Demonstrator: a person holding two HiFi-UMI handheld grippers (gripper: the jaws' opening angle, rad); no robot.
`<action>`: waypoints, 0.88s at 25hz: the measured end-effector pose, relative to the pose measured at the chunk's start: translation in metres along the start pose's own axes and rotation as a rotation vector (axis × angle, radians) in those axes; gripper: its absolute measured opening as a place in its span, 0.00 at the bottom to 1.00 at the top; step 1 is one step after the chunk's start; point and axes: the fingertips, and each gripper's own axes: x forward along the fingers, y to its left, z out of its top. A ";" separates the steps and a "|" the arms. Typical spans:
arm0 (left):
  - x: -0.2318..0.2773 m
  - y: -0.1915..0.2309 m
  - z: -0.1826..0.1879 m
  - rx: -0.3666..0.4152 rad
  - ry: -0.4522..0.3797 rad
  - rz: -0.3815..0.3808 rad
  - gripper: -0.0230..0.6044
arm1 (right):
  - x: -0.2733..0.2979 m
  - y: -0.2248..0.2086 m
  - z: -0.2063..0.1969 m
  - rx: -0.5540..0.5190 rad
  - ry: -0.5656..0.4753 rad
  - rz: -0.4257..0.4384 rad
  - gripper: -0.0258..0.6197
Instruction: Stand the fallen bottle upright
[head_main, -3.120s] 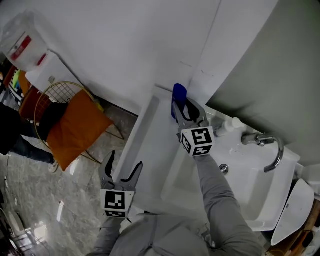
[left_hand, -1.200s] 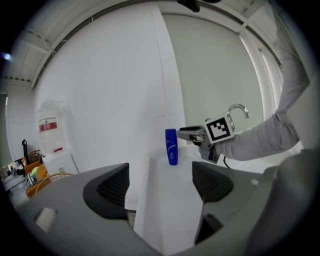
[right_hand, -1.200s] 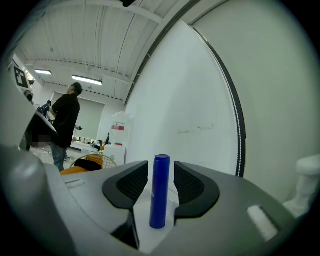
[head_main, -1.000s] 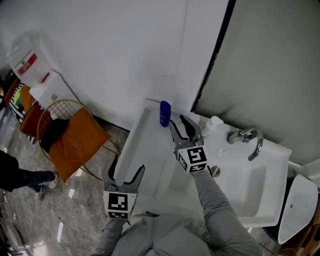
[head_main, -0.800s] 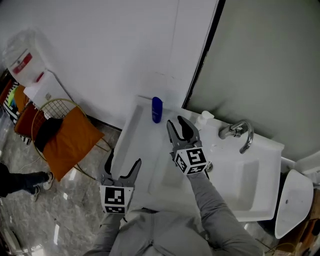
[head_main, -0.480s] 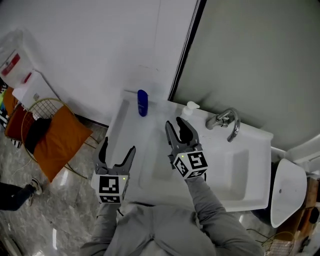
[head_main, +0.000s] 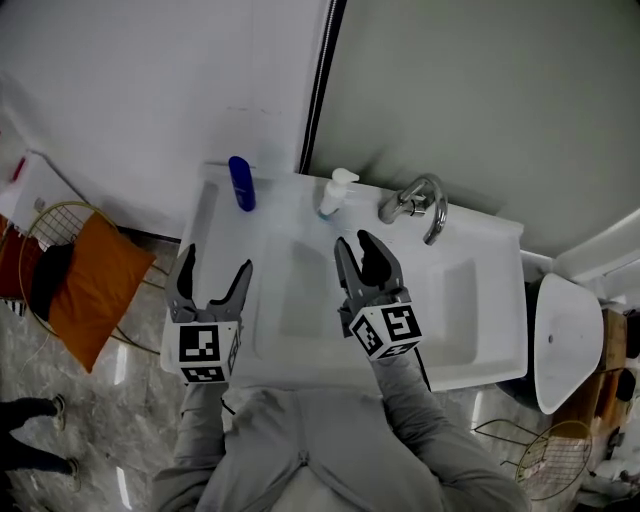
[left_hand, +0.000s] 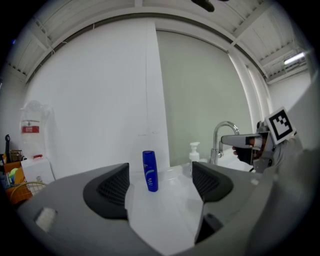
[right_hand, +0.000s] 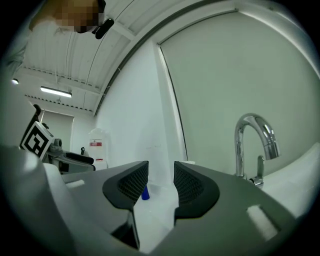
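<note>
The blue bottle stands upright on the back left corner of the white sink counter, free of both grippers. In the left gripper view the blue bottle shows far ahead between the jaws. My left gripper is open and empty over the counter's left front edge. My right gripper hovers over the counter's middle, shut with only a thin slit between its pads and nothing in it. In the right gripper view the blue bottle peeks out low and far behind the jaws of my right gripper.
A white soap dispenser stands at the back beside the chrome faucet, over the basin. A wire chair with an orange cushion is on the floor to the left. A white lidded bin is on the right.
My right gripper, earlier at the blue bottle, has drawn back toward me and the bottle stands alone. The left gripper has also moved back a little, still open.
</note>
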 end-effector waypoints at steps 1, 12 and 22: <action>0.002 -0.002 -0.001 0.002 0.002 -0.007 0.71 | -0.005 -0.003 -0.002 0.005 0.005 -0.012 0.26; 0.013 -0.012 -0.004 0.021 0.017 -0.052 0.71 | -0.037 -0.004 -0.027 0.049 0.061 -0.077 0.26; 0.019 -0.019 -0.006 0.027 0.029 -0.083 0.71 | -0.043 -0.007 -0.040 0.023 0.116 -0.121 0.26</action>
